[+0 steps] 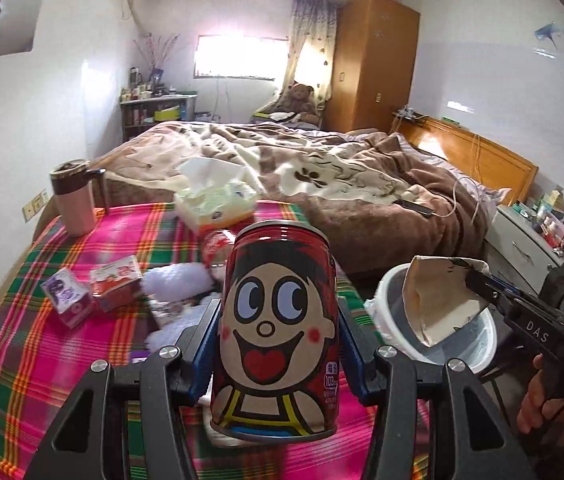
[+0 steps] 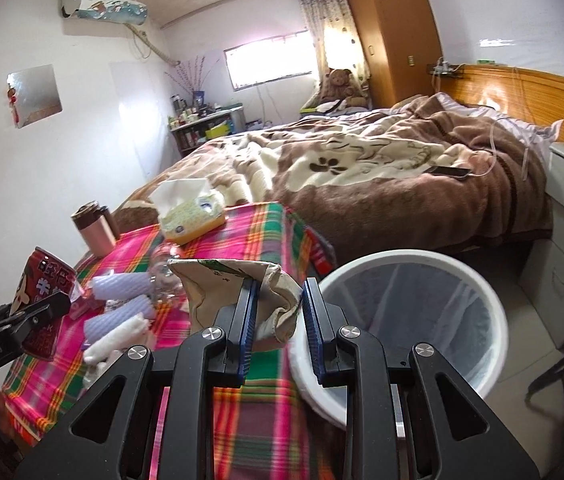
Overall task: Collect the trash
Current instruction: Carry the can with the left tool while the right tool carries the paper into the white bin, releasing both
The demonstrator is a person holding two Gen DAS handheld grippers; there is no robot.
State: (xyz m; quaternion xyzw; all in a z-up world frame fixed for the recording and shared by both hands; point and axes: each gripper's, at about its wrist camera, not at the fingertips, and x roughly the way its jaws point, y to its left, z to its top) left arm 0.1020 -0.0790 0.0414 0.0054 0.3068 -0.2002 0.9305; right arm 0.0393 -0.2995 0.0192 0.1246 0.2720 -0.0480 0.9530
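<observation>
1. The left gripper (image 1: 277, 320) was clamped on a red drink can (image 1: 277, 328), its blue pads pressed to the can's two sides. The can was lifted above the near part of the tabletop, long axis nearly upright and its top leaning slightly away, the cartoon face turned toward the wrist camera.
2. The can was smooth printed metal, cylindrical, with a silvery rim top and bottom.
3. The right gripper (image 2: 277, 314) pinched a crumpled paper carton (image 2: 237, 292). Its jaws were not fully together; the creased, tan cardboard was squeezed between them.
4. The carton hung at the tabletop's right edge, just beside the rim of the trash bin (image 2: 494, 344). In the left wrist view its torn open mouth faced that camera, showing a pale lining; its exact tilt I could not tell.
5. The bin was round, white plastic, lined with a thin translucent bag, standing on the floor against the table's right side.
6. A plaid cloth (image 1: 41, 320) in pink, green and orange covered the tabletop.
7. Toward the far edge sat a soft tissue pack (image 1: 217, 200) with a sheet poking up, and at the far left corner a pink tumbler (image 1: 75, 200) with a dark lid.
8. Two small boxes (image 1: 93, 292) lay near the left edge, and ridged white foam sleeves (image 2: 121, 312) lay mid-table.
</observation>
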